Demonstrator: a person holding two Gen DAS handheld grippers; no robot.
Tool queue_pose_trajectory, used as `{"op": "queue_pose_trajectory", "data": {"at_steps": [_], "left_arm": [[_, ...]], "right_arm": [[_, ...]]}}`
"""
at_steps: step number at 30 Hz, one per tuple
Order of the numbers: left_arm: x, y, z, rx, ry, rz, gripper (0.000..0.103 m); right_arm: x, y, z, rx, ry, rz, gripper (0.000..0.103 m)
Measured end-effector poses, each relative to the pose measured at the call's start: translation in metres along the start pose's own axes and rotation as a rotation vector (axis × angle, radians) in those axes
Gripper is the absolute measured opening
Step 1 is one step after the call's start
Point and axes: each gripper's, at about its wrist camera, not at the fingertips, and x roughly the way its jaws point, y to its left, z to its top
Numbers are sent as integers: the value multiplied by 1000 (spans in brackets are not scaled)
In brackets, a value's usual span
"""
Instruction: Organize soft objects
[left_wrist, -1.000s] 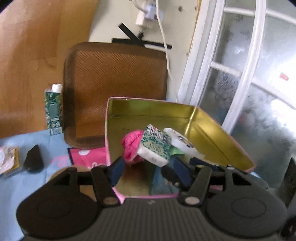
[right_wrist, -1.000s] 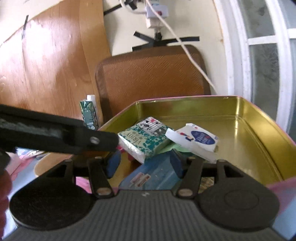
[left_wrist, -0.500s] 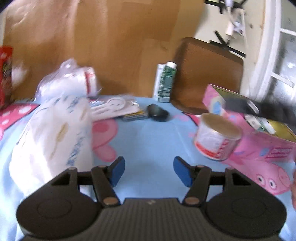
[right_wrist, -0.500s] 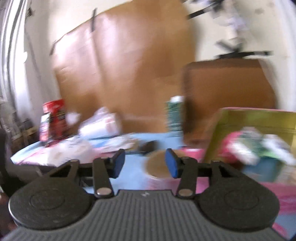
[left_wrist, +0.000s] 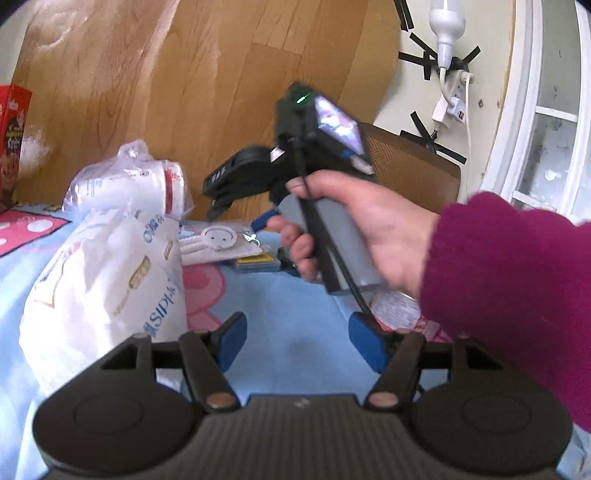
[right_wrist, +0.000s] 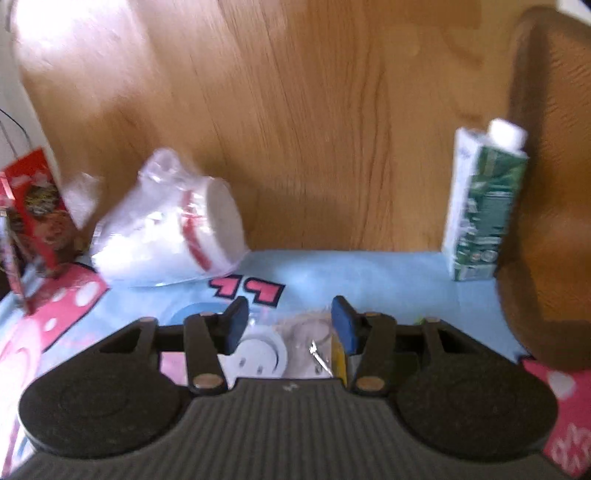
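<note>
Both jaws opening, nothing between them: left gripper (left_wrist: 297, 341) hovering just beside big white soft pack (left_wrist: 107, 291), right gripper (right_wrist: 287, 325) over smiley-face packet (right_wrist: 258, 356). Risk: the arms are crossing, so they may collide or grab wrong item

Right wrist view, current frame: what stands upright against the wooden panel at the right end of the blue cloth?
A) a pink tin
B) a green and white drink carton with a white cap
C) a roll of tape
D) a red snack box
B: the green and white drink carton stands upright on the blue cloth with its white cap on top, backed by the wooden panel.
</note>
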Motion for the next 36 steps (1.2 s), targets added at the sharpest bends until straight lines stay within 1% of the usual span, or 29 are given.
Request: {"op": "queue_pose_trajectory", "data": {"at_steps": [3,5,7,9,11,13,16,18,19,20,21,23,24,25,26,28,29,32,34,35,36], "left_arm": [[-3,-4,-1,16,-15,-4,63],[-8,-3,0,15,-53,-7,63],[-13,0,2,-7,-90,-16,66],[-14,4,4,-26,-106,-13,67],[-12,7,5,-40,-98,-3,67],[-12,9,5,-49,-99,6,67],[-16,11,5,-61,-117,9,67],[-21,12,3,-67,-132,12,67],[-24,13,2,-77,-138,6,67],[-28,15,2,-93,-142,-5,67],[-33,19,0,-120,-145,-18,67],[-46,24,-9,-156,-151,-44,67],[-53,25,-15,-159,-147,-39,69],[-57,25,-20,-158,-136,-27,69],[-62,25,-25,-157,-124,-21,69],[-74,23,-31,-147,-116,-10,69],[-79,22,-32,-141,-112,1,69],[-86,18,-34,-131,-88,19,69],[-88,14,-36,-120,-75,30,69],[-88,13,-36,-114,-69,36,69],[-87,12,-37,-111,-61,41,69]], "right_arm": [[23,-4,6,28,87,-3,62],[23,2,7,-31,107,1,59],[17,5,5,-73,140,15,55],[3,3,0,-94,156,8,52],[-15,2,-10,-124,152,-4,38],[-34,0,-24,-154,157,2,30],[-61,-4,-50,-195,175,0,28],[-73,-9,-68,-205,209,15,28],[-80,-13,-77,-205,225,30,26],[-82,-11,-81,-215,227,48,26],[-90,-11,-88,-226,205,55,26],[-106,-14,-96,-205,141,65,31],[-114,-16,-100,-191,103,87,31],[-121,-15,-104,-188,64,108,34],[-127,-13,-108,-193,19,127,46],[-129,-9,-113,-188,-43,158,64],[-124,-7,-113,-180,-54,169,64],[-96,5,-109,-166,-21,169,64],[-81,10,-110,-164,-1,185,63],[-81,11,-112,-177,-23,188,56],[-81,12,-113,-196,-27,182,55]]}}
